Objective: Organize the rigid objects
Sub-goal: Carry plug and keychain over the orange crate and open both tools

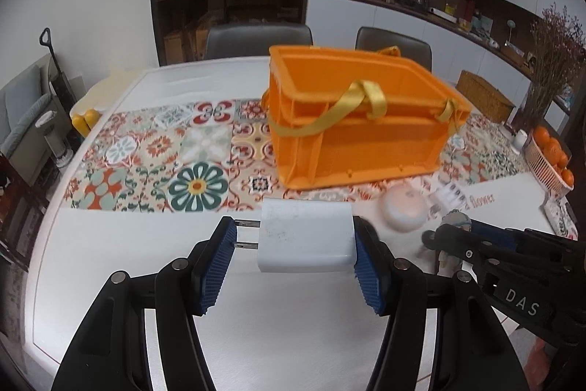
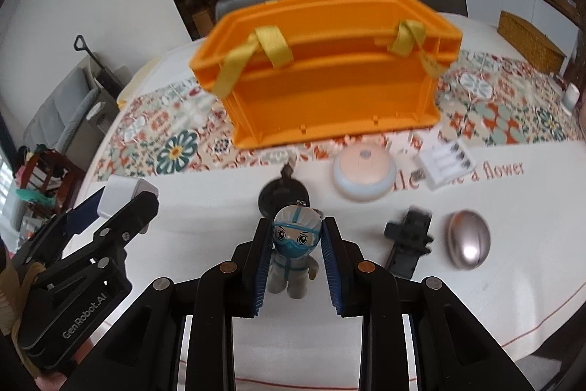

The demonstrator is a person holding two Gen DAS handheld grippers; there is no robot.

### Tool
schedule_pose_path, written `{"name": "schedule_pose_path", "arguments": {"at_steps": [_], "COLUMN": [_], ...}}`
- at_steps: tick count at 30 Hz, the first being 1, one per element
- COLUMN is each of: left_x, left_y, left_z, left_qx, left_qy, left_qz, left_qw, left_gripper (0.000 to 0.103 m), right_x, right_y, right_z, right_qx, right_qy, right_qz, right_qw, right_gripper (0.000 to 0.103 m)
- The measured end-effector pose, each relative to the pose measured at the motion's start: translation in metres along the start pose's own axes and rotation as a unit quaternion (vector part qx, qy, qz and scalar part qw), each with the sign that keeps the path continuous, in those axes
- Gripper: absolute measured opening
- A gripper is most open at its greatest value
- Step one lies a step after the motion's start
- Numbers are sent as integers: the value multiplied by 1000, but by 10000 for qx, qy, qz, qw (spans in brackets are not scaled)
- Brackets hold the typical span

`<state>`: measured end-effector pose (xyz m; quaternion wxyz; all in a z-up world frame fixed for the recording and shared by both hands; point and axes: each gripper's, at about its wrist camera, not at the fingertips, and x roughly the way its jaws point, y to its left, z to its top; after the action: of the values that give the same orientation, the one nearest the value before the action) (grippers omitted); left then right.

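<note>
The left gripper (image 1: pixel 295 240) is clamped on a white plastic wall charger (image 1: pixel 306 237), one blue ribbed pad against its two metal prongs, the other against its flat end, lifted clear of the white table (image 1: pixel 146 244) and angled downward. The right gripper (image 2: pixel 296 240) points down more steeply, its pads closed on the head of a small toy figure in a white protective suit, blue mask and goggles (image 2: pixel 295 251), whose legs hang free.

Beyond both grippers an orange plastic crate with yellow ribbon handles (image 1: pixel 359 120) stands on a patterned floral runner (image 1: pixel 164 156). Between the right gripper and the crate lie a black suction mount (image 2: pixel 282 193) and a round pink-and-white puck (image 2: pixel 364 173). Right of that gripper lie a black clip (image 2: pixel 408 237) and a shiny silver egg-shaped object (image 2: pixel 470 239).
</note>
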<state>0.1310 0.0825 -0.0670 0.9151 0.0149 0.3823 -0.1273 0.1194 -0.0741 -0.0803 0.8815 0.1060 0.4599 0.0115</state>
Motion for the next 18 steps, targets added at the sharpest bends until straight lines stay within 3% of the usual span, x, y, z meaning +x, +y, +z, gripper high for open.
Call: {"name": "schedule_pose_path", "arguments": {"at_steps": [18], "left_x": [-16], "left_y": [-33], "left_z": [66], "left_qx": [-134], "left_qy": [-429], "left_qz": [-58], "left_qw": [9990], "left_gripper": [61], "right_x": [-48], "right_y": [-12], "right_z": [67], "right_qx": [-425], "right_qy": [-693], "right_qz": [277], "right_qw": [9963], "right_gripper": [28]}}
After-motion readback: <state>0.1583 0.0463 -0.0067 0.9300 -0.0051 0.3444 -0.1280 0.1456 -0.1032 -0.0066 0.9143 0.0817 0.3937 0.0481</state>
